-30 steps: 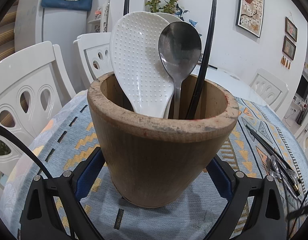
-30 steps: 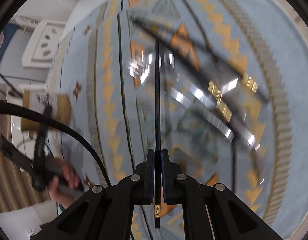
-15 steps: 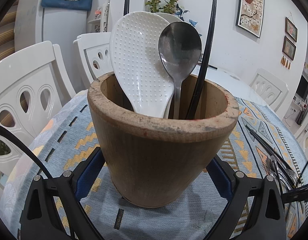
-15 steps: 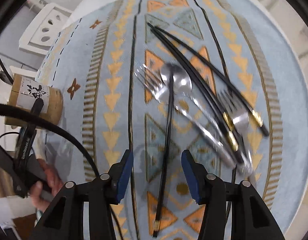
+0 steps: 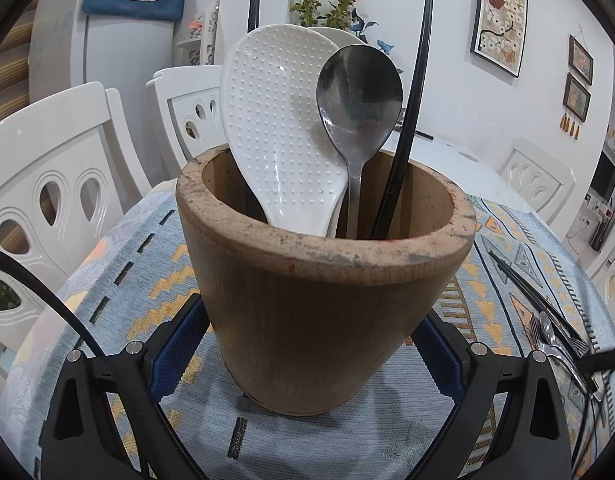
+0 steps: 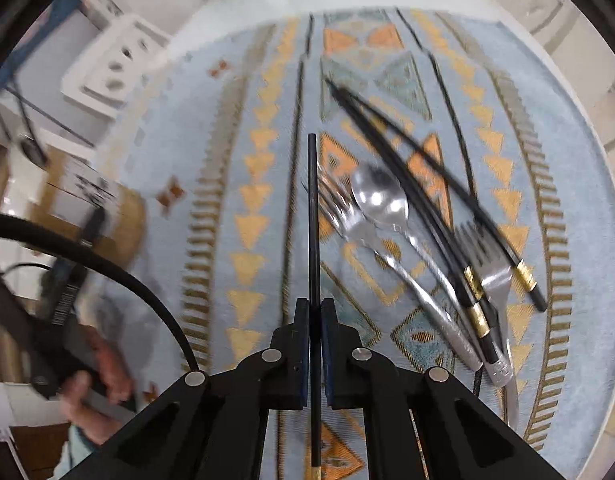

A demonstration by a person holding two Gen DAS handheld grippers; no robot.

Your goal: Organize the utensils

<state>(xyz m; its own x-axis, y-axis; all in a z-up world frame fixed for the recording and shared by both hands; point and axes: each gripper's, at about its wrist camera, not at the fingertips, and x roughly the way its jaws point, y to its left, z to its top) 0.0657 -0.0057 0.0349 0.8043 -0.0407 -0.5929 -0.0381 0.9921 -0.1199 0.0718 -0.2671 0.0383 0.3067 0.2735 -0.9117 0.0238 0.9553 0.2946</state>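
Wooden utensil holder [image 5: 327,300] stands upright on the patterned blue tablecloth [image 5: 119,280], set between the blue-padded fingers [image 5: 179,344] of the left gripper [image 5: 311,360]. Both pads sit against its lower sides and appear to press on it, though the contact lines are partly hidden by the holder's own bulk. Inside it stand a white dimpled rice paddle [image 5: 279,128], a metal spoon [image 5: 359,96] with bowl upward, and black chopsticks [image 5: 411,108] leaning against the rim.

The right gripper [image 6: 315,340] has just been closing and is now clamped on a single black chopstick [image 6: 313,216], which runs straight up between the two pads and extends well past the fingertips; its gold-banded end shows below the jaws. The gripper points steeply down at the cloth.

Remaining on the tablecloth, to the right of the held chopstick: a fork [image 6: 347,220], a small silver spoon [image 6: 381,200], a second fork [image 6: 489,264] and further black chopsticks with gold bands [image 6: 407,168], lying overlapped in a loose group. The view is motion-blurred at its left edge, where a person's hand [image 6: 95,384] grips a dark handle.
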